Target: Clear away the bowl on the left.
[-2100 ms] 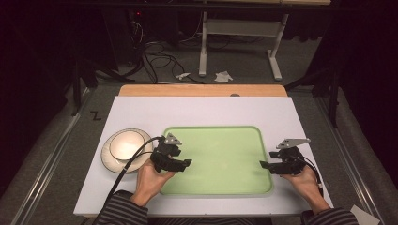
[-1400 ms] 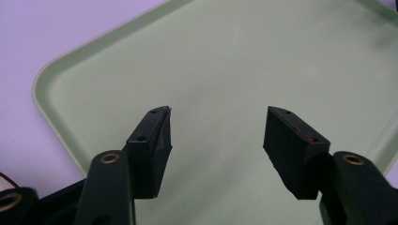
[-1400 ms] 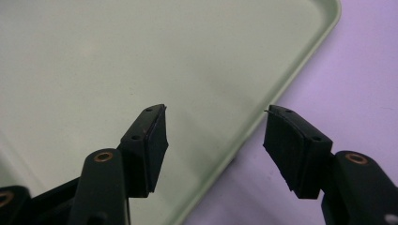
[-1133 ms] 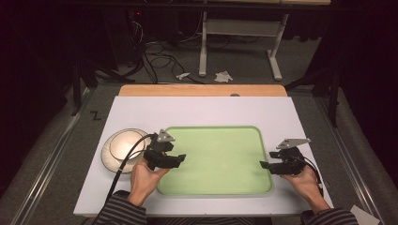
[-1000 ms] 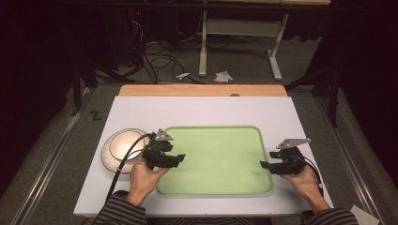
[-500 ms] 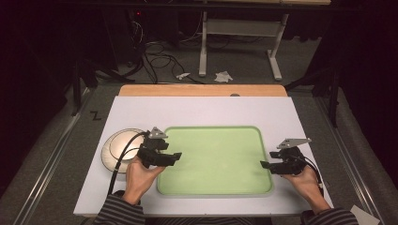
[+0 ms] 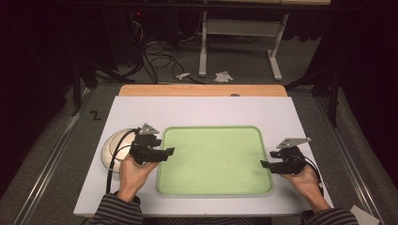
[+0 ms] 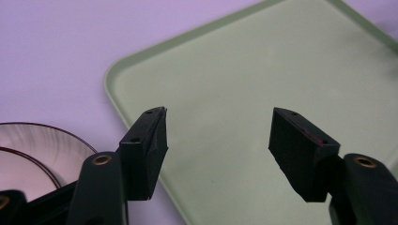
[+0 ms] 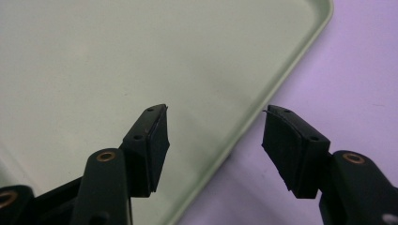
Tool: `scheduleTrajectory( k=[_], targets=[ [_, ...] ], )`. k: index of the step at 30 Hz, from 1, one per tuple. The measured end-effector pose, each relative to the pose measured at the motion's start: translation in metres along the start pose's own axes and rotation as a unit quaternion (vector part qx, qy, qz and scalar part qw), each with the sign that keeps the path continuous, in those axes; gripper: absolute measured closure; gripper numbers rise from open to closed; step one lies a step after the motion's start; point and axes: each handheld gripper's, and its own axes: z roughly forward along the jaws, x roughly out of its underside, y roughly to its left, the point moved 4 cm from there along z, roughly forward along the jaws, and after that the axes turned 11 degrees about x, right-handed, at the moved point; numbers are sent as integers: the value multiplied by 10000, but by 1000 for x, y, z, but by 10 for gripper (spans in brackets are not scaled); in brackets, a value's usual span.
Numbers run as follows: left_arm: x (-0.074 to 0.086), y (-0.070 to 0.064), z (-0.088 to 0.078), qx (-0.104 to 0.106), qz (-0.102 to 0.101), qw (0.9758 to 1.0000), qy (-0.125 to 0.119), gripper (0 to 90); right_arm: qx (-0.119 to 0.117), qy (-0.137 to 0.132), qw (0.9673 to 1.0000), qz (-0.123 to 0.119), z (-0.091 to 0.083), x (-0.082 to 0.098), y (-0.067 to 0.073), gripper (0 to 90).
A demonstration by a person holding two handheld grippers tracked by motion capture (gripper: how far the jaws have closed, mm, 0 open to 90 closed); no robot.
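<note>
High view, layout: green tray (image 7: 213,159) lies flat in the middle of the white worktop (image 7: 202,110), with a stack of pale plates (image 7: 115,147) just beside its left edge, likely so each hand can reach one side
Left gripper (image 7: 162,152): held by a hand at the tray's left rim, between plates and tray; jaws apart and empty, aimed over the tray floor
Left gripper view: tray corner (image 8: 110,75) and a plate (image 8: 42,154) at the lower left, both untouched
Right gripper (image 7: 265,165): held at the tray's right rim, jaws apart and empty, poised as if waiting
Right gripper view: tray rim (image 9: 281,79) runs between the jaws
Tray contents: bare
Writing: a dark "Z" mark (image 7: 95,115) on the floor left of the worktop; no brand or label readable elsewhere
</note>
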Motion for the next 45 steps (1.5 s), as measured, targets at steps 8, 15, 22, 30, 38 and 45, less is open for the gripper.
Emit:
scheduleTrajectory(
  k=[8,15,22,30,38,45],
  targets=[
    [-7,7,-4,-79,-65,9999,-69,375,-88,69,9999,49,2,0,0,412],
    [-22,18,-16,-224,-193,9991,-306,369,-160,115,9998,42,3,-1,1,383],
    [-33,33,-26,-378,-432,9975,-403,362,-139,-3,9999,13,2,-2,0,374],
    [-42,47,-35,-573,-481,9960,-498,354,-113,-9,9999,80,2,-2,0,377],
    [-47,60,-42,-757,-578,9942,-502,344,-156,-34,9998,94,1,-2,0,378],
    [-52,73,-50,-953,-647,9918,-558,340,-153,-25,9999,71,1,-2,0,379]
  ],
)
